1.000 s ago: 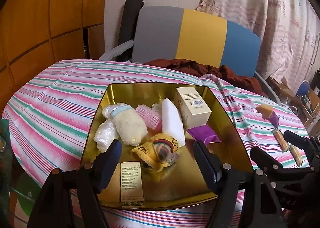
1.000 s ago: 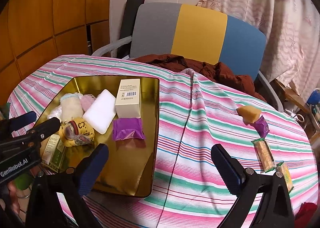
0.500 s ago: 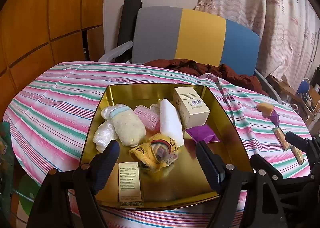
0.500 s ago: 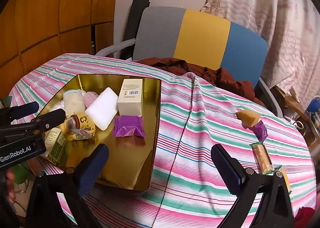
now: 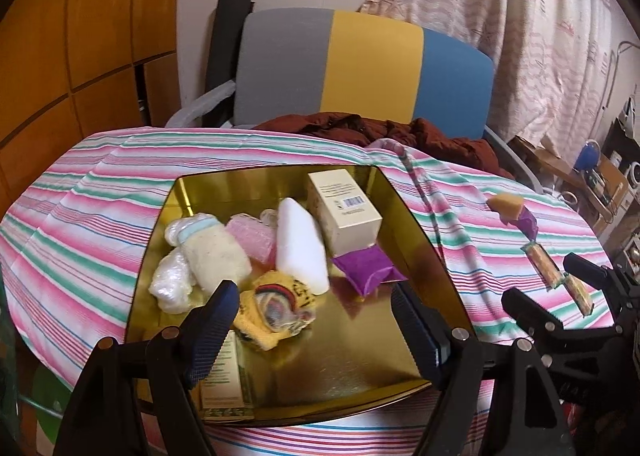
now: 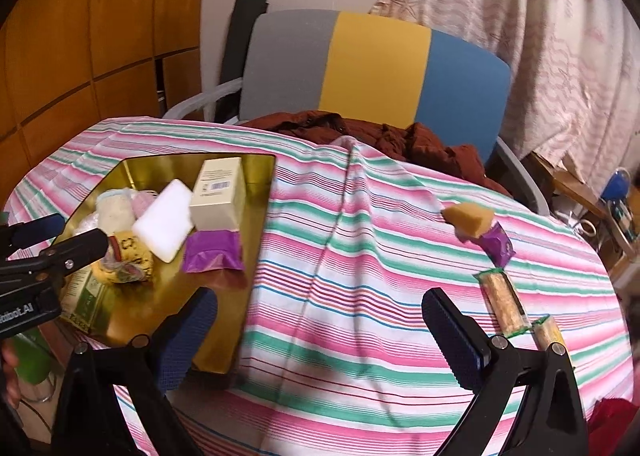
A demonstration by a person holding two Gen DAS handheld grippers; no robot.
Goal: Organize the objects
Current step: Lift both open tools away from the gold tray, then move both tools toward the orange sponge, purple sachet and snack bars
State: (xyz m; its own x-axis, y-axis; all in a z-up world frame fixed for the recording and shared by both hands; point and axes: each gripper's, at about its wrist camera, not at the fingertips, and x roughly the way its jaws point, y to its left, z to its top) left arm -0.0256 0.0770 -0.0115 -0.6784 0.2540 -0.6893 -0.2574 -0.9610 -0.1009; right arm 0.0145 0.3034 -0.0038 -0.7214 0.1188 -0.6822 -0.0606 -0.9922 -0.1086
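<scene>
Looking through the left wrist cam, the left claw (image 5: 314, 330) is spread wide and empty over the near end of the gold tray (image 5: 416, 216), which sits on the striped bench (image 5: 92, 192) holding a cream box (image 5: 344, 212), white bar (image 5: 300, 244) and purple pouch (image 5: 366, 268). Right wrist cam: right claw (image 6: 320, 336) also wide, nothing in it, above bare cloth, with a yellow sponge (image 6: 470, 218) and two snack bars (image 6: 504, 304) lying out to its right.

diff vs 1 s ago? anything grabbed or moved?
Nothing grabbed or released. Both the left gripper and right gripper stay open and empty; the views only shift slightly. Items in the gold tray and the snacks on the tablecloth haven't moved.
</scene>
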